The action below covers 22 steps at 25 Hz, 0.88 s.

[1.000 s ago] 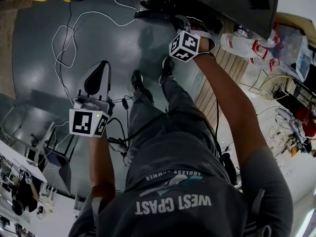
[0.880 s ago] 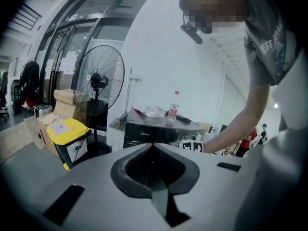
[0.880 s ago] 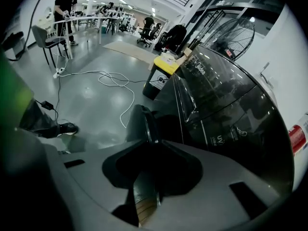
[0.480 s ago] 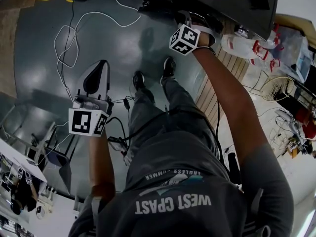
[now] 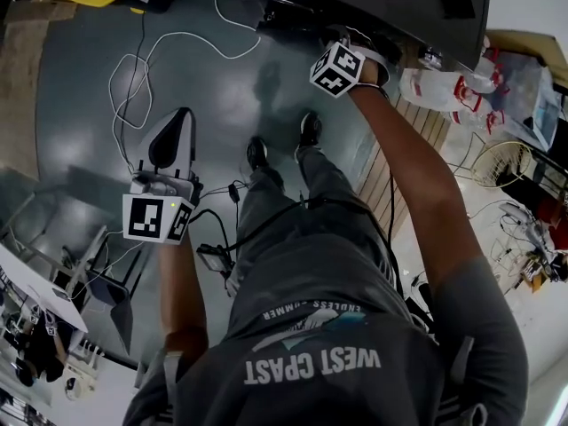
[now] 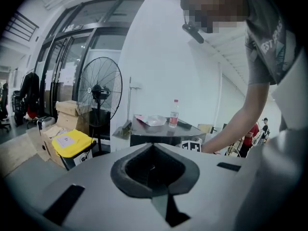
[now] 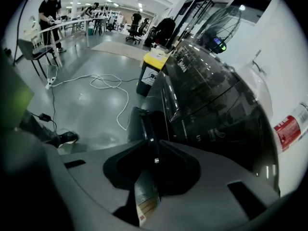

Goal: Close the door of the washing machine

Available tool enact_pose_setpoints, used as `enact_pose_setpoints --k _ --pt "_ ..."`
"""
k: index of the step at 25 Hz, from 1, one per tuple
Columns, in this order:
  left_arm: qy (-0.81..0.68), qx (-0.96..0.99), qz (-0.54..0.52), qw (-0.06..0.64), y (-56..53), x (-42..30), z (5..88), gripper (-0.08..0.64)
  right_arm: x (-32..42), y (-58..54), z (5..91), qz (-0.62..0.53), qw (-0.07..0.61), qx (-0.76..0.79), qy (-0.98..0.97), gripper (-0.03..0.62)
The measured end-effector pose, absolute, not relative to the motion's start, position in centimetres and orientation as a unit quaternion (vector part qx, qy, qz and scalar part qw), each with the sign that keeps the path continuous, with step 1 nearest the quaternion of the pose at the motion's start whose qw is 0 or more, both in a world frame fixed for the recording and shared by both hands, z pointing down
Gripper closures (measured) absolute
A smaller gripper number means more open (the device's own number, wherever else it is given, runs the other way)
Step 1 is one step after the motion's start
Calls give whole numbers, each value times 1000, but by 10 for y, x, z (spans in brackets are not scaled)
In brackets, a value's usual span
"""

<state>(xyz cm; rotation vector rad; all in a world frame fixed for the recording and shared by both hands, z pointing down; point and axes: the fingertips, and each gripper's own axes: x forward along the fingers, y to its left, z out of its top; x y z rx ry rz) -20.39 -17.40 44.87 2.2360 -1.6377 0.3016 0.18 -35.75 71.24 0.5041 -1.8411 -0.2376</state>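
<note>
Between the jaws of the right claw stands the thin edge of the door, beside the dark washing machine. These jaws have just been closing and clamp that edge. The left claw, pinched together and empty, hangs well apart.

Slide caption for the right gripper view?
Right gripper, jaws just closing, clamps the washing machine door's edge.

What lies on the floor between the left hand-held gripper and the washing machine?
A white cable, lying in loose loops on the grey floor; the head view shows it.
</note>
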Motion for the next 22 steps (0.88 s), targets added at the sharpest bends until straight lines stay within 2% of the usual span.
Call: enact_pose_setpoints --k 5,12,22 --pt "-581 793 103 151 -170 -214 423 541 -2 -348 651 -68 505 254 -822 502" --pt "-579 801 96 118 -160 -222 385 541 -1 -324 531 36 356 308 -882 529" --pt "-573 812 87 77 -143 -236 330 541 13 -257 346 98 143 331 -928 557"
